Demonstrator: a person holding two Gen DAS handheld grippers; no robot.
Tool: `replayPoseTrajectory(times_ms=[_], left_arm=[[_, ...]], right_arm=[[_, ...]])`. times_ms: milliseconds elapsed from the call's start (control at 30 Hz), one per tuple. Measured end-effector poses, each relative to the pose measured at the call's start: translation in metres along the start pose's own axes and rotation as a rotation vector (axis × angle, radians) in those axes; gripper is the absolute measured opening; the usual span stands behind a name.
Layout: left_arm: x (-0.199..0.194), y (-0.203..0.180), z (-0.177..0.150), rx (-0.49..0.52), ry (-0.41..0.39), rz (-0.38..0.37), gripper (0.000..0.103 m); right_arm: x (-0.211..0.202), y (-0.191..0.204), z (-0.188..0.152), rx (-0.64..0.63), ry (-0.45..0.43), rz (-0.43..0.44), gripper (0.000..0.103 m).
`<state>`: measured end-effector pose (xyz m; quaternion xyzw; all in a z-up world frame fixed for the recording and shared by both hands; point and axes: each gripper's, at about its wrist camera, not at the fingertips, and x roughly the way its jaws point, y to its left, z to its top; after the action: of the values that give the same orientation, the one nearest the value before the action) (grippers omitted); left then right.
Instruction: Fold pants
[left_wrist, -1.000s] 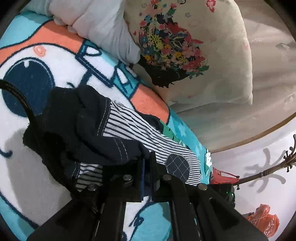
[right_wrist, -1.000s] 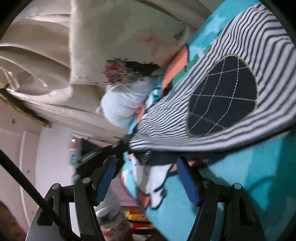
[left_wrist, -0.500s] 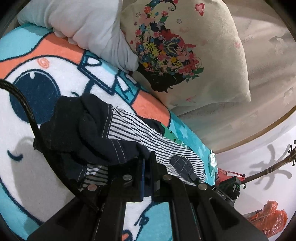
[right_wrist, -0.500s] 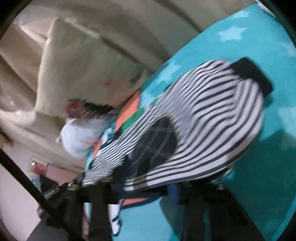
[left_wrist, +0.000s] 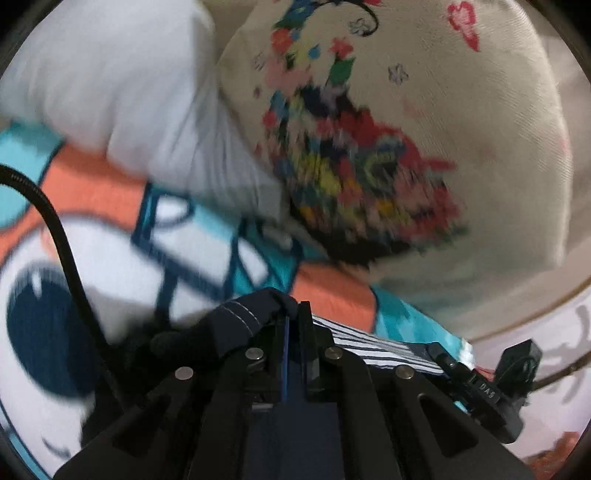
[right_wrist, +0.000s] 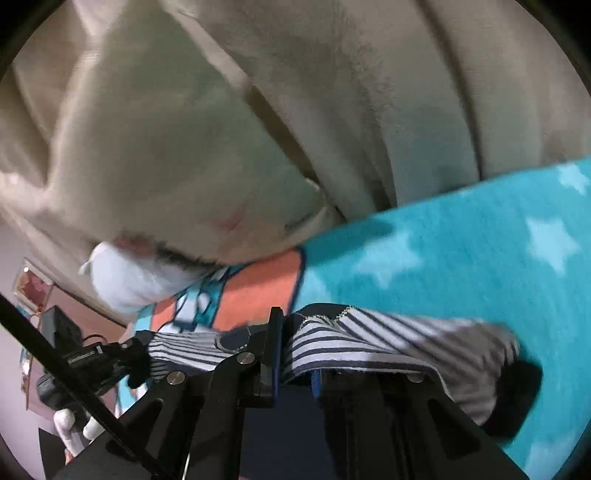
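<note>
The pants are navy-and-white striped with dark navy parts. In the left wrist view my left gripper (left_wrist: 291, 314) is shut on a dark navy fold of the pants (left_wrist: 240, 321); the striped leg (left_wrist: 373, 347) trails to the right. In the right wrist view my right gripper (right_wrist: 295, 332) is shut on the striped leg of the pants (right_wrist: 388, 343), which drapes over its right finger; a dark cuff (right_wrist: 517, 391) hangs at the right. The other gripper (right_wrist: 92, 362) shows at the left, holding the far end.
The pants are over a teal, orange and white cartoon blanket (left_wrist: 110, 258) with stars (right_wrist: 480, 266). A white pillow (left_wrist: 129, 103) and a beige floral cushion (left_wrist: 424, 129) lie close behind. A beige padded headboard (right_wrist: 369, 92) stands beyond.
The right gripper has shut on the striped leg, having been open a second ago. Both grippers have lifted the pants and moved toward the pillows. The left has stayed shut on the navy fold.
</note>
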<state>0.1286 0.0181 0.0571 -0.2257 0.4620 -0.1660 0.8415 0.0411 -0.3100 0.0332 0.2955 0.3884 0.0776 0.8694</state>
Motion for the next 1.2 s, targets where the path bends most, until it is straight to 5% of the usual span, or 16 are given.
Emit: replayPoseTrajectory(times_ms=[167, 333, 433, 567, 800, 967, 1200], left_arm=[[0.021, -0.007, 0.016, 0.049, -0.04, 0.063, 0.011], [0.014, 0.005, 0.016, 0.013, -0.001, -0.046, 0.034], [-0.012, 0.009, 0.012, 0.005, -0.014, -0.108, 0.046], [-0.059, 0.02, -0.009, 0.055, -0.066, -0.074, 0.066], [-0.077, 0.084, -0.055, 0.022, -0.03, 0.117, 0.069], [-0.055, 0.098, -0.075, -0.01, 0.036, 0.074, 0.069], [-0.027, 0.064, -0.083, 0.002, 0.056, 0.036, 0.082]], right_arm=[[0.043, -0.006, 0.031, 0.006, 0.006, -0.021, 0.014], [0.056, -0.024, 0.038, 0.083, 0.022, 0.002, 0.054], [0.038, -0.03, 0.038, 0.102, -0.024, 0.009, 0.061], [-0.004, -0.04, 0.026, 0.117, -0.066, 0.018, 0.064], [-0.069, -0.065, -0.048, 0.03, -0.056, -0.078, 0.067], [-0.101, -0.089, -0.091, 0.01, -0.114, -0.192, 0.068], [-0.088, -0.086, -0.092, 0.044, -0.114, -0.14, 0.068]])
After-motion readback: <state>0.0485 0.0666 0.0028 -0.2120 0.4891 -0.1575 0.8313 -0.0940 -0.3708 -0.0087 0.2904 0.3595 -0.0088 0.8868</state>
